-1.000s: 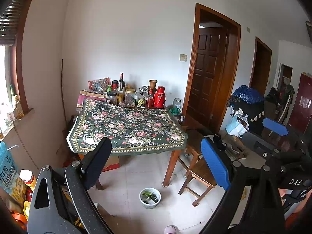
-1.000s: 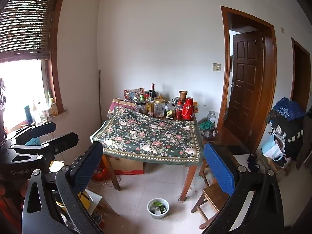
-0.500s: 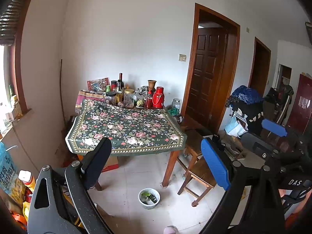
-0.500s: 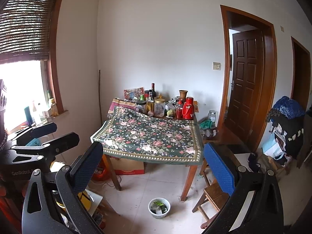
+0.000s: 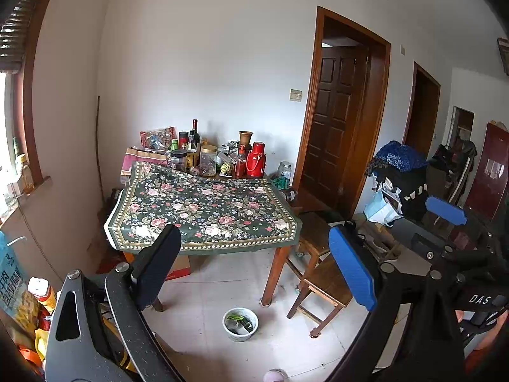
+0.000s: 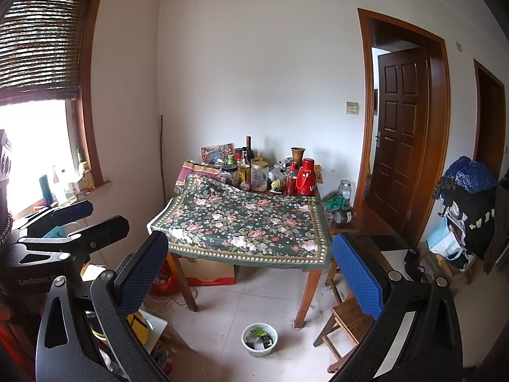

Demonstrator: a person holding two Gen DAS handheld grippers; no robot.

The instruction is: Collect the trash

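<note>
Meanwhile both grippers' jaws gape, empty — white trash bowl (image 6: pixel 259 339) sits upright, floor-bound, beneath table (image 6: pixel 241 222).

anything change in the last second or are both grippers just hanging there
Hardly anything. In the left wrist view the table and bowl slid slightly left and down, so the left gripper turned a touch. The right gripper's view barely shifted. Both stay open and empty; nothing was picked up or let go, and the bowl, table and chair stayed put.
</note>
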